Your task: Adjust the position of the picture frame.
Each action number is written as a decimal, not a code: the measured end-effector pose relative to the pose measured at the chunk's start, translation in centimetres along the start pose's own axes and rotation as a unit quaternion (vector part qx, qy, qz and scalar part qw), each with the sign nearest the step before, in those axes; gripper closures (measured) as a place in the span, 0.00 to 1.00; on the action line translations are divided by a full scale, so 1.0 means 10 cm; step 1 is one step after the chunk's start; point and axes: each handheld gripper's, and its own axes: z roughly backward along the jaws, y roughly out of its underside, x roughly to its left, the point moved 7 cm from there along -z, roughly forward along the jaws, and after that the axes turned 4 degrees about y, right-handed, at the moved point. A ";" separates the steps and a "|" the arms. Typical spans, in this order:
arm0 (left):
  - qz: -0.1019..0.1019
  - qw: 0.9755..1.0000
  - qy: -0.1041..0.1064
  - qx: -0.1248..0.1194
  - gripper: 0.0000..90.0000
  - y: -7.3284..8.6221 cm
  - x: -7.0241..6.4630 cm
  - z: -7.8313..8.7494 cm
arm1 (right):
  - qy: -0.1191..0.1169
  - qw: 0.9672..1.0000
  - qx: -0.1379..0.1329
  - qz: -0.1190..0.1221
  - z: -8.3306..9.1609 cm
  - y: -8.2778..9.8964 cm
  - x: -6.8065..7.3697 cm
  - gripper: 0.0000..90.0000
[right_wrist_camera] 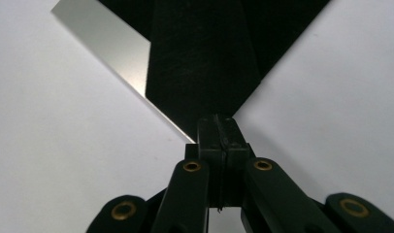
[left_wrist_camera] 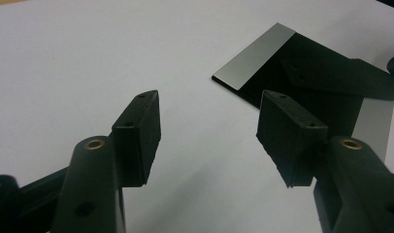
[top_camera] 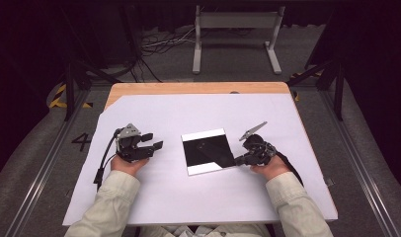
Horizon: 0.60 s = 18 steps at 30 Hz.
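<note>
Right gripper [right_wrist_camera: 219,127] clamped on mirror corner [right_wrist_camera: 205,114]

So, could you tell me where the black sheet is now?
In the high view the black sheet lies mid-table on the white paper, between both grippers, its right corner pinched by the right gripper.

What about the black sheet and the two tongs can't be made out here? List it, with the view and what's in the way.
- Right tongs, right gripper view: shut at the black sheet's corner; the pads hide whether an edge is pinched.
- Black sheet, high view: too small to tell whether the dark diagonal area is a folded flap.
- Sheet, left gripper view: its near part sits behind a pad of the open left tongs.
- Sheet, right gripper view: its far part is cut off by the top edge.
</note>
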 end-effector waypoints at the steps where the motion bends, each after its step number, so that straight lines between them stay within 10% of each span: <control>1: 0.000 1.000 0.001 0.001 0.47 0.00 -0.01 -0.01 | -0.003 1.000 0.000 0.005 -0.01 -0.01 0.04 0.99; 18: -0.001 1.000 0.011 -0.003 0.48 -0.03 -0.04 -0.06 | -0.027 0.999 -0.021 0.038 -0.15 -0.13 0.33 0.99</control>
